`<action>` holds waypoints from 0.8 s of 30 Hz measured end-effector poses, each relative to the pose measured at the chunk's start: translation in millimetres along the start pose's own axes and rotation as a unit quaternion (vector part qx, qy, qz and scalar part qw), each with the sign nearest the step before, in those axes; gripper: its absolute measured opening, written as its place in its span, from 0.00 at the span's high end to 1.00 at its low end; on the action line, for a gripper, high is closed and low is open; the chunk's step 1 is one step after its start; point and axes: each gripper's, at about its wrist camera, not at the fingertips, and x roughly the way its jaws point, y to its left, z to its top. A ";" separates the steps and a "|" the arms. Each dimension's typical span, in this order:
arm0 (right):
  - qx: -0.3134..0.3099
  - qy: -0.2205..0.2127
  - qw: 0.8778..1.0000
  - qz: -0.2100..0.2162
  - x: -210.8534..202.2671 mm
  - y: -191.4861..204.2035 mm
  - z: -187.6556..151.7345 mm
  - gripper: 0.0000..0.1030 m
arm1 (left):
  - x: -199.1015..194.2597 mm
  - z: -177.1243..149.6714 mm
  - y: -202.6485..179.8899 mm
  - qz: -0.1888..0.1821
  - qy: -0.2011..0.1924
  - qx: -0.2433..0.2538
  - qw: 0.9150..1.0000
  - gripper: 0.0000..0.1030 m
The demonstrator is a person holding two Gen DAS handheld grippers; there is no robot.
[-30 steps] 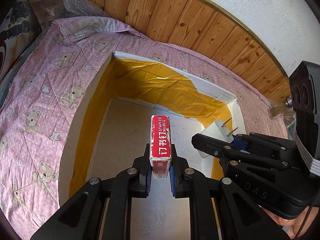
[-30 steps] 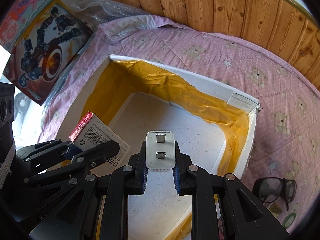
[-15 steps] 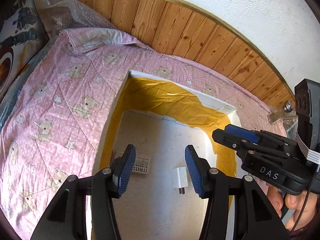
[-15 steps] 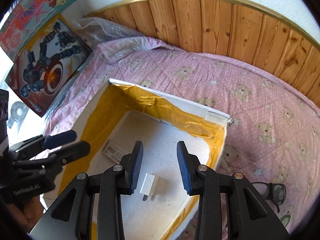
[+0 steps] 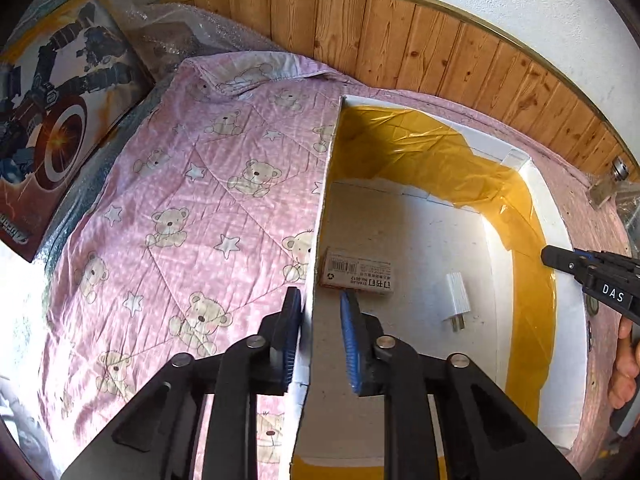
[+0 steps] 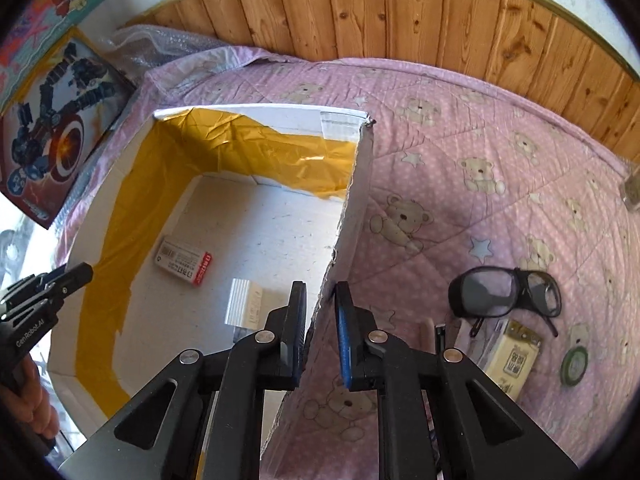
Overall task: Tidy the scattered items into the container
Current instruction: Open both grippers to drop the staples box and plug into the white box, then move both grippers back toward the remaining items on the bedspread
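An open white box (image 5: 538, 200) lined with yellow tape sits on the pink bear quilt. On its floor lie a red staples box (image 5: 356, 274) and a white charger plug (image 5: 456, 300), both also in the right wrist view as staples box (image 6: 184, 260) and plug (image 6: 244, 304). My left gripper (image 5: 320, 294) is open, its fingers straddling the box's left wall. My right gripper (image 6: 320, 286) is open and straddles the box's right wall (image 6: 358, 200). Neither gripper holds anything.
On the quilt right of the box lie dark goggles (image 6: 504, 292), a small beige packet (image 6: 516, 356) and a green tape roll (image 6: 574, 366). A robot picture box (image 5: 52, 120) and bubble wrap (image 5: 180, 36) lie at the left. Wood panelling runs behind.
Both grippers opened and dropped the staples box and the plug into the box. They then moved apart to its left and right walls, with their jaws narrower than half a second ago.
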 end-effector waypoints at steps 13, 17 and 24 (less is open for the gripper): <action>0.017 -0.009 0.998 0.053 -43.6 25.6 -75.1 0.77 | -56.1 -68.1 4.0 0.036 -0.004 -0.026 0.999 0.76; 0.035 -0.032 0.995 0.084 -73.4 21.8 -98.1 0.77 | -93.6 -82.1 -3.6 0.049 -0.046 -0.035 0.997 0.68; 0.059 -0.056 0.991 0.110 -110.9 14.1 -150.8 0.72 | -144.9 -110.3 -53.6 -0.001 -0.072 -0.011 0.997 0.65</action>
